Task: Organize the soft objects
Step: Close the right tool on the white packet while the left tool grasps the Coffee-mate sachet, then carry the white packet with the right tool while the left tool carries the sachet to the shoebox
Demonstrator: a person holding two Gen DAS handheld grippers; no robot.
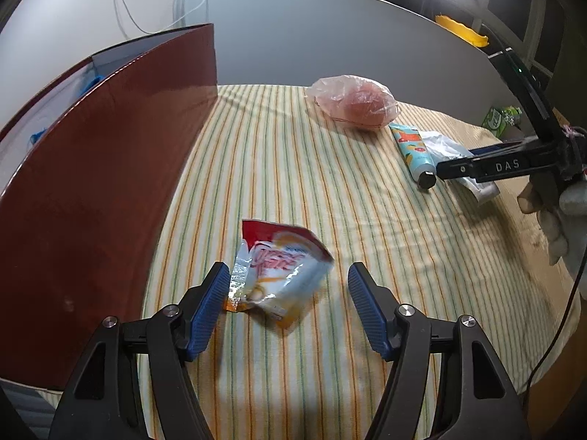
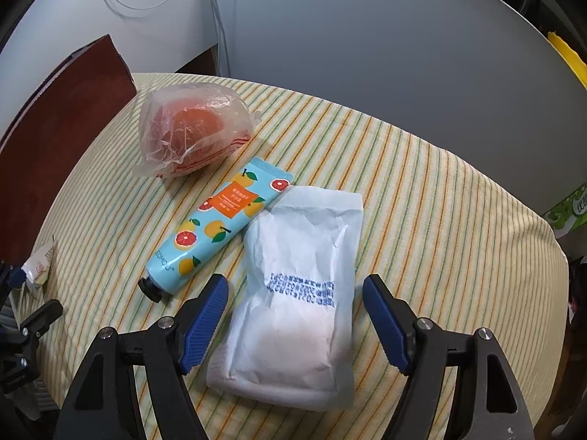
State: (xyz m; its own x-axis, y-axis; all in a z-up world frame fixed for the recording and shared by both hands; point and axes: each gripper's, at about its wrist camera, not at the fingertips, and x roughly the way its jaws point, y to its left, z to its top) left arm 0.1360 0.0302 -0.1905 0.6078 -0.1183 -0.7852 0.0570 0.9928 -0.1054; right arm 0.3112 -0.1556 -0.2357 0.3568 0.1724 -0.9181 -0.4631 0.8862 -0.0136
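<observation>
A crumpled red-and-white snack packet (image 1: 279, 275) lies on the striped cloth (image 1: 293, 168) between the fingers of my left gripper (image 1: 288, 270). That gripper is open; the packet's left edge sits close to the left pad (image 1: 209, 304), and a wide gap remains on the right. A white paper pouch (image 2: 297, 293) with blue print lies between the fingers of my right gripper (image 2: 295, 283), which is open with a gap on each side. Beside the pouch lie a blue fruit-print tube (image 2: 220, 220) and a plastic bag holding something orange-red (image 2: 194, 128).
A tall red-brown box (image 1: 110, 183) stands along the cloth's left side. A green carton (image 2: 568, 209) sits off the cloth at the right, and a yellow object (image 1: 462, 29) lies at the far back right. A gloved hand (image 1: 565, 220) holds the right gripper's handle.
</observation>
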